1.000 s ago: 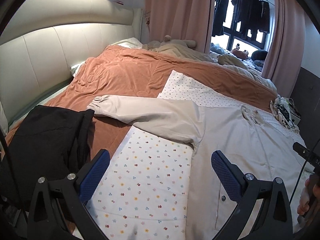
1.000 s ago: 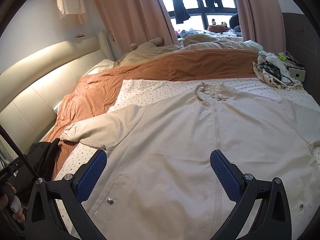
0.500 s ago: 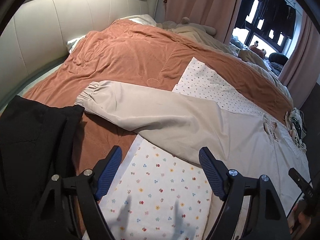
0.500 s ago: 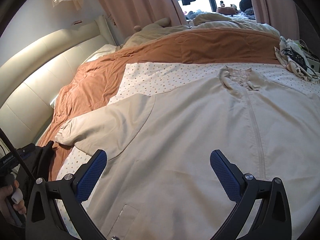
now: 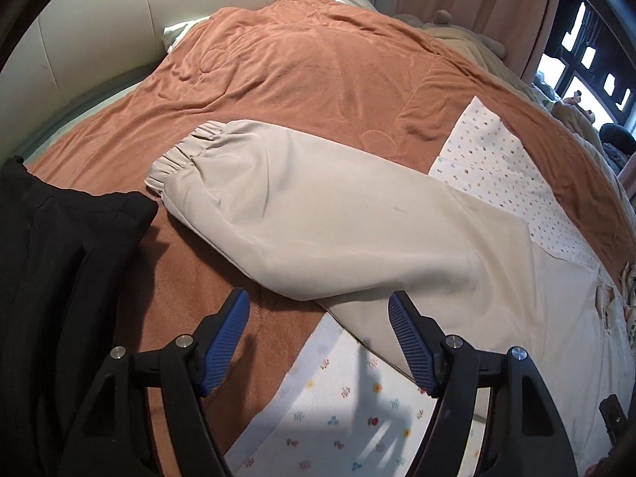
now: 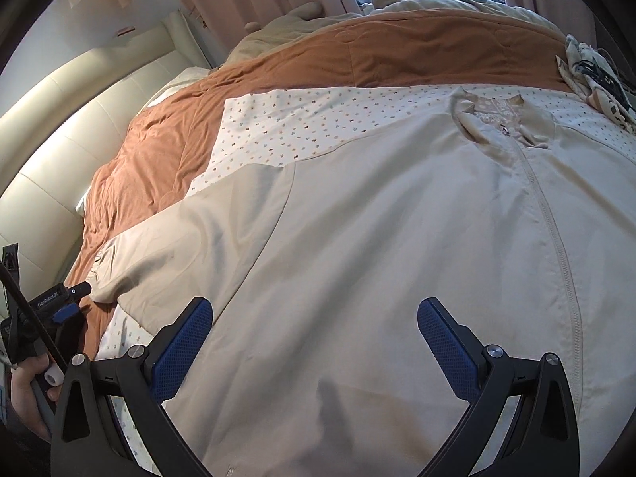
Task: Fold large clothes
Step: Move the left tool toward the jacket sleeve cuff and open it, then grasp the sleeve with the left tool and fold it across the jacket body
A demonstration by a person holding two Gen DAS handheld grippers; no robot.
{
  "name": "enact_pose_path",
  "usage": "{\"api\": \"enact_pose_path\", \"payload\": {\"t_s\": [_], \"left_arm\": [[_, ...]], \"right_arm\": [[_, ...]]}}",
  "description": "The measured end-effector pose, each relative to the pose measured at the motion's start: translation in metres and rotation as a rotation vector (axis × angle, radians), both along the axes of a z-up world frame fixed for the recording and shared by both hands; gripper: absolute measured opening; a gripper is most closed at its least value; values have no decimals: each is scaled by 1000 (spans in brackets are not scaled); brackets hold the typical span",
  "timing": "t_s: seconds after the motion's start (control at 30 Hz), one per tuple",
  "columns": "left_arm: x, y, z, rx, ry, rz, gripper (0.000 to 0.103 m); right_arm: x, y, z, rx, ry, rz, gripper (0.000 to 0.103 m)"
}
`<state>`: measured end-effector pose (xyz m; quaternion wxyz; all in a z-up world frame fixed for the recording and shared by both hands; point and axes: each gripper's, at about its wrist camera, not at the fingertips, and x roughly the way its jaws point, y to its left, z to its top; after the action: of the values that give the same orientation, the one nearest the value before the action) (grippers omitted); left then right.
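A beige zip jacket (image 6: 377,218) lies spread front-up on the bed, collar (image 6: 497,111) at the far side. Its long sleeve (image 5: 318,218) stretches left across the rust blanket and ends in a gathered cuff (image 5: 187,155). My left gripper (image 5: 318,314) hovers low over the sleeve's near edge by the underarm; its jaws are closing, and the pads touch no fabric. My right gripper (image 6: 316,314) stands open above the jacket's left front panel, holding nothing. In the right wrist view the left gripper (image 6: 63,298) shows beside the cuff, held by a hand (image 6: 28,393).
A black garment (image 5: 59,278) lies at the left, close to the cuff. The rust blanket (image 5: 318,71) and a flower-print sheet (image 5: 349,417) cover the bed. A padded cream headboard (image 6: 59,151) runs along the left. Patterned cloth with cables (image 6: 596,75) sits far right.
The left gripper has dropped and moved forward to the sleeve's near edge, its jaws narrower. The right gripper has slid left and closer over the jacket body, still wide.
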<state>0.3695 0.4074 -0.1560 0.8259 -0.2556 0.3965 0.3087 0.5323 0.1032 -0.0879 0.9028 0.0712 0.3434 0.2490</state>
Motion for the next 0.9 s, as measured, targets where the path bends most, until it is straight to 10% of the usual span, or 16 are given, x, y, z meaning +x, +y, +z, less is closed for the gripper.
{"api": "enact_pose_path", "payload": {"t_s": [0.2, 0.43, 0.73, 0.9], "left_arm": [[19, 30, -35, -4, 65, 108, 73], [28, 41, -34, 9, 64, 88, 18], [35, 11, 46, 146, -27, -53, 5], [29, -8, 97, 162, -97, -128, 5]], "right_arm": [[18, 5, -25, 4, 67, 36, 89], [29, 6, -32, 32, 108, 41, 85], [27, 29, -37, 51, 112, 140, 73], [31, 44, -47, 73, 131, 214, 48]]}}
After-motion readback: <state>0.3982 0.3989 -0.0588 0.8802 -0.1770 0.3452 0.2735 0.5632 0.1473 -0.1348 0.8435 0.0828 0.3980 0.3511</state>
